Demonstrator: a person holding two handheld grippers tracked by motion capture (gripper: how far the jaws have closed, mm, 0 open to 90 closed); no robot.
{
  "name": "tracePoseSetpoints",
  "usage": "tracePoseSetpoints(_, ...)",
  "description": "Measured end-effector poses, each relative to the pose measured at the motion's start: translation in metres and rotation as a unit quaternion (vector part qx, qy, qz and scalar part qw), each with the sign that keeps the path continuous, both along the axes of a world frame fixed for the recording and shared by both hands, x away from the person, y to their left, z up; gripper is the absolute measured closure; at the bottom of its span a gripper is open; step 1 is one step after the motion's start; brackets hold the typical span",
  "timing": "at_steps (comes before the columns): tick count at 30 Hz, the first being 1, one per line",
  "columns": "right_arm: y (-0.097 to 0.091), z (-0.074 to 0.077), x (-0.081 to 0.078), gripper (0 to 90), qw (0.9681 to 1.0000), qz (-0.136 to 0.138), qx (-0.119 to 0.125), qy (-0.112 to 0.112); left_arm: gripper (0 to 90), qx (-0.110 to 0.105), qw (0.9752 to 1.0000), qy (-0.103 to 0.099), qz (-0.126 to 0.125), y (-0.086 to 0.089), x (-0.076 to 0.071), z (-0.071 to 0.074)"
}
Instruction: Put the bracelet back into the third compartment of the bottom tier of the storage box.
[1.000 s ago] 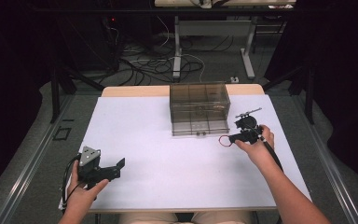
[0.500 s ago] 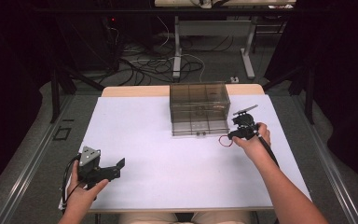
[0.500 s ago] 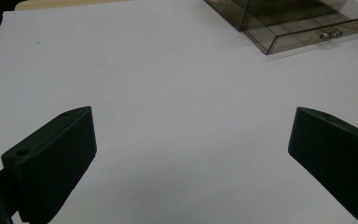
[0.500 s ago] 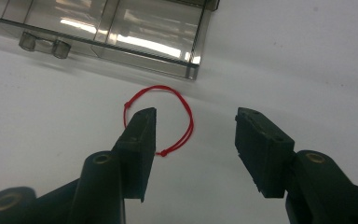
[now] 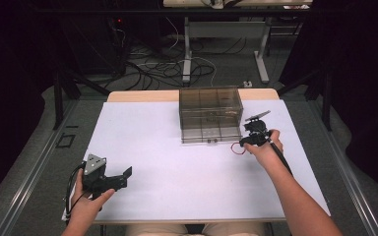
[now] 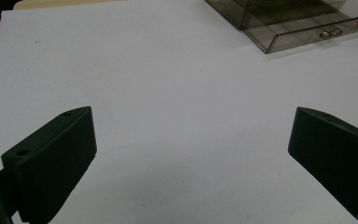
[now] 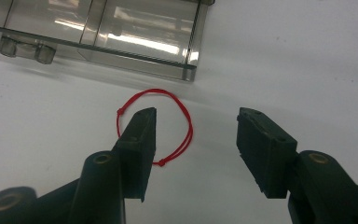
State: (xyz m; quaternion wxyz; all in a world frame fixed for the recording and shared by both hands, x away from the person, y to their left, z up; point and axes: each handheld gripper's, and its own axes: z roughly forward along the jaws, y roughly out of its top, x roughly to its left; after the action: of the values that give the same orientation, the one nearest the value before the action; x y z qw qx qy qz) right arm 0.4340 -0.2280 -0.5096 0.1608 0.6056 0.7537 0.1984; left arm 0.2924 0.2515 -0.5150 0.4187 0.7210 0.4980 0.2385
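Note:
A thin red string loop (image 7: 189,126) lies flat on the white table (image 7: 307,56), just in front of a smoky clear drawer box (image 7: 144,32). My right gripper (image 7: 196,116) hangs open over it, with the left finger (image 7: 140,135) covering part of the loop and the other finger off to the right. From above, the right gripper (image 5: 244,143) sits at the box's front right corner beside the red loop (image 5: 236,148). My left gripper (image 5: 123,177) rests low near the table's front left, wide open with nothing between its fingers (image 6: 56,158).
The drawer box (image 5: 210,114) stands at the back middle of the table (image 5: 167,147), its drawer slightly out with two small knobs (image 7: 25,49) on the front. Beyond the table's far edge are desk legs and loose cables (image 5: 177,69) on the floor.
My right hand has edged slightly left and forward, toward the red loop and the box corner. The left hand and gripper have stayed put.

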Motion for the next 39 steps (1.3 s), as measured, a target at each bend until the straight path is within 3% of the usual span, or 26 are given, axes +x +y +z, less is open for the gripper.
tracePoseSetpoints(15,0.005,-0.005,0.004,57.2,0.9999,0.011,-0.013,0.0,0.8,0.001,1.0,0.0,0.0,0.0,0.0,0.0)
tracePoseSetpoints(39,0.014,-0.014,0.009,79.3,0.9997,-0.001,-0.023,0.013,0.8,0.003,1.0,0.0,0.0,0.001,0.0,0.0)
